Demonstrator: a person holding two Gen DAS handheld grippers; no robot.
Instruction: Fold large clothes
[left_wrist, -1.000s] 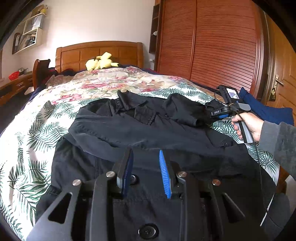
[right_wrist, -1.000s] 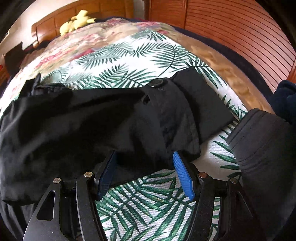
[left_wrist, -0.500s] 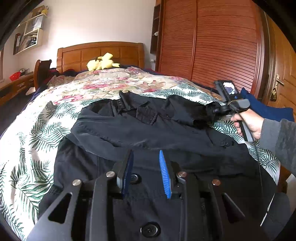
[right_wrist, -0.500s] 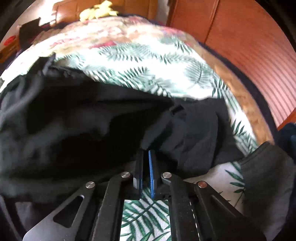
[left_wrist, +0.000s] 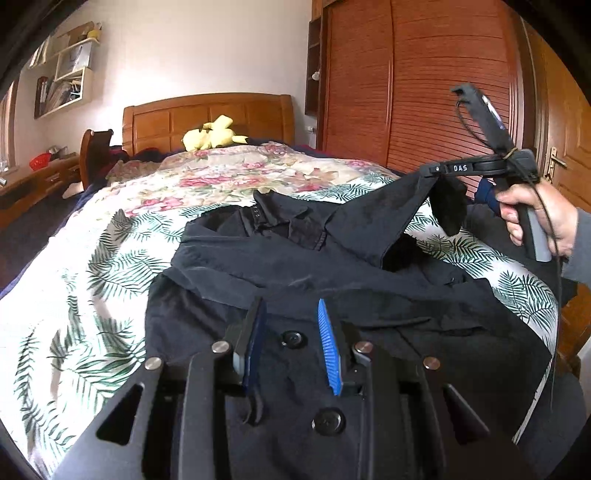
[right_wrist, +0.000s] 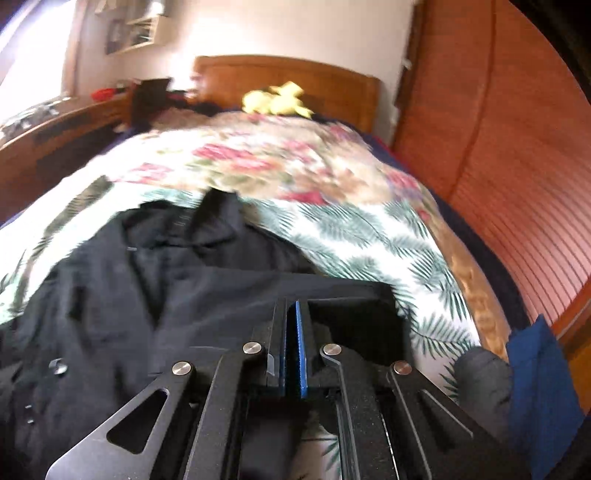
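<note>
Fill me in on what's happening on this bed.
A person is folding a black jacket spread on the bed. The right gripper is shut on the jacket's sleeve and holds it lifted off the bedspread, above the jacket's right side. The left gripper is open and hovers over the jacket's lower front near its buttons, holding nothing. A yellow plush toy sits by the headboard.
</note>
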